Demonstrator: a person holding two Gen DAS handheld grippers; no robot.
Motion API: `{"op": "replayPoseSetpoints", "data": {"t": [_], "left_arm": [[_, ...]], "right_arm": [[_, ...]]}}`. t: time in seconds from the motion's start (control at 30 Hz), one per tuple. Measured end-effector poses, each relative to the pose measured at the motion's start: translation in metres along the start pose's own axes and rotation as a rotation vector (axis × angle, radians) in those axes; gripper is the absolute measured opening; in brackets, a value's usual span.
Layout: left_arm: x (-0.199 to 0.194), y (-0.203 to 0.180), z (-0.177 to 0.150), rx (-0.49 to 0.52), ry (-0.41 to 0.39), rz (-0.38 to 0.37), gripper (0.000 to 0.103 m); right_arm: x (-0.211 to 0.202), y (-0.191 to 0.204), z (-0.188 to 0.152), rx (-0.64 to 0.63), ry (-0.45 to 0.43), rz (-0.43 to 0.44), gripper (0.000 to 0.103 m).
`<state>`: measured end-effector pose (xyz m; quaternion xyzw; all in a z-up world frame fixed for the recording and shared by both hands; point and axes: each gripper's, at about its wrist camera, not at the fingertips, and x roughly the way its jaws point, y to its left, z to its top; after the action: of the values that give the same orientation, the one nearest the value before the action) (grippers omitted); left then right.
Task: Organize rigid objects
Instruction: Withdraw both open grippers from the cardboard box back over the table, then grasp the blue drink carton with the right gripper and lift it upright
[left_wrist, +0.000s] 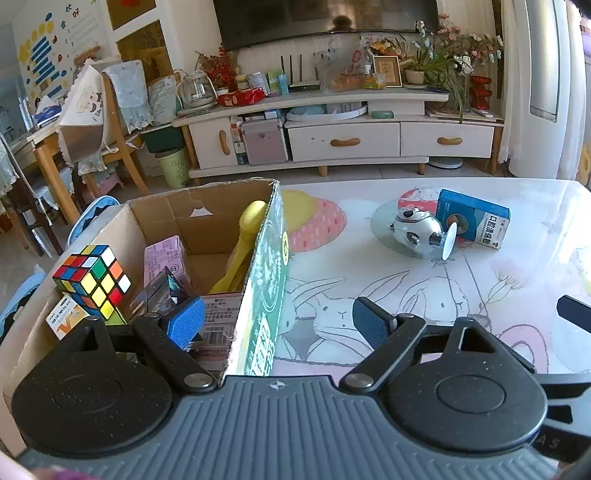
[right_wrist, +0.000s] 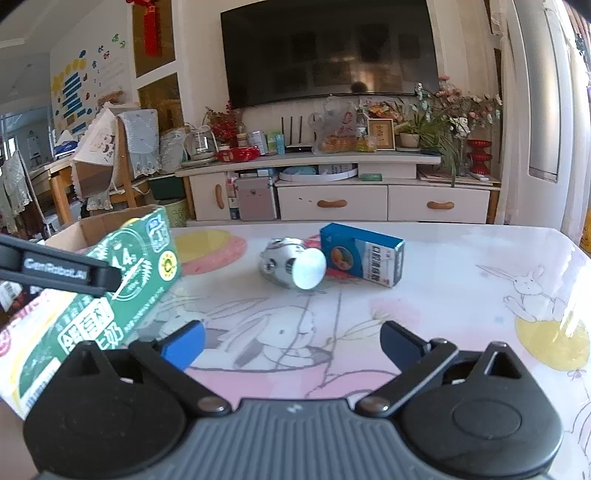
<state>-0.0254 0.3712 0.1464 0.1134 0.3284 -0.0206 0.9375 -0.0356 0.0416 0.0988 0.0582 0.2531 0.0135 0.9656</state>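
An open cardboard box (left_wrist: 269, 288) with a green printed side stands at the table's left. Inside it are a Rubik's cube (left_wrist: 92, 280), a pink carton (left_wrist: 164, 258), a yellow plastic toy (left_wrist: 247, 236) and some small packets. My left gripper (left_wrist: 277, 321) is open and straddles the box's right wall, one pad inside and one outside. Farther right on the table a silver ball-shaped gadget (right_wrist: 291, 262) lies against a blue medicine box (right_wrist: 362, 254). My right gripper (right_wrist: 293, 341) stands open low over the table, short of the two, with nothing between its fingers.
The table (right_wrist: 443, 306) has a glossy cloth with rabbit drawings. The cardboard box (right_wrist: 129, 280) is close on the right gripper's left, and a black finger of the left gripper (right_wrist: 55, 271) crosses in front of it. Beyond the far edge stand a TV cabinet (right_wrist: 332, 203) and chairs.
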Motion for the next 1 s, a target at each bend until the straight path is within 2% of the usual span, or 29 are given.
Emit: {"op": "replayPoseSetpoints", "data": {"t": [0.37,0.63,0.83,1.0], "left_arm": [[-0.002,-0.005,-0.004,0.021,-0.011,-0.019,0.103],[-0.008,-0.008,-0.008,0.051,-0.053,-0.028,0.103],[-0.010,-0.012,-0.011,0.060,-0.081,-0.043,0.103],[-0.009,-0.017,-0.015,0.058,-0.075,-0.089,0.103]], "right_arm": [[0.027,-0.049,0.002,0.070,0.022,-0.092,0.102],[0.064,-0.080,0.008,0.017,0.019,-0.163,0.102],[0.093,-0.107,0.022,0.060,0.032,-0.097,0.102],[0.117,-0.116,0.035,0.070,0.048,-0.059,0.102]]}}
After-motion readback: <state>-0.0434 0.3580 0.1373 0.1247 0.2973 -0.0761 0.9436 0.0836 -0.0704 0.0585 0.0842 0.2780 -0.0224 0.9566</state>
